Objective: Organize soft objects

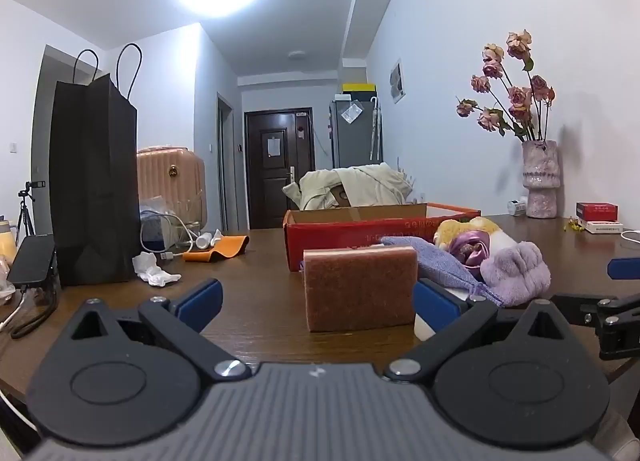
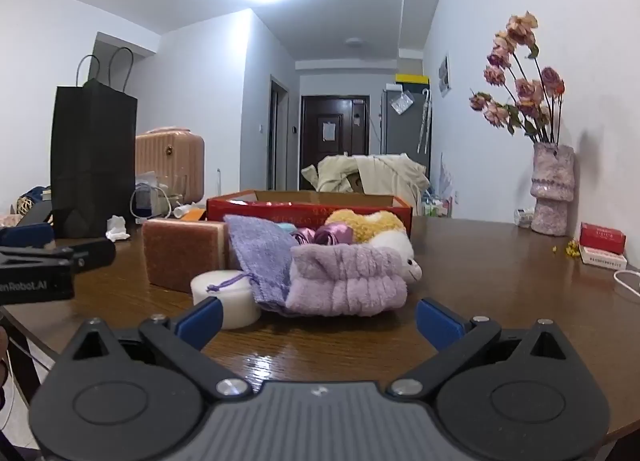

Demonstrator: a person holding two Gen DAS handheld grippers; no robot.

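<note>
A heap of soft things lies on the brown table in front of a red cardboard box (image 1: pixel 352 231) (image 2: pixel 308 207). A brown sponge (image 1: pixel 360 287) (image 2: pixel 184 255) stands on edge. Beside it lie a lilac drawstring pouch (image 2: pixel 260 257) (image 1: pixel 432 261), a fluffy lilac headband (image 2: pixel 348 281) (image 1: pixel 516 271), a shiny purple scrunchie (image 2: pixel 332 235), a yellow and white plush toy (image 2: pixel 380 231) and a white round puff (image 2: pixel 226 297). My left gripper (image 1: pixel 316 307) is open just short of the sponge. My right gripper (image 2: pixel 318 321) is open, just short of the headband.
A tall black paper bag (image 1: pixel 94 185) (image 2: pixel 94 165) stands at the left, with crumpled tissue (image 1: pixel 154 269), cables and an orange item (image 1: pixel 218 249) near it. A vase of dried roses (image 2: pixel 552 189) and small red boxes (image 2: pixel 602 245) sit at the right by the wall.
</note>
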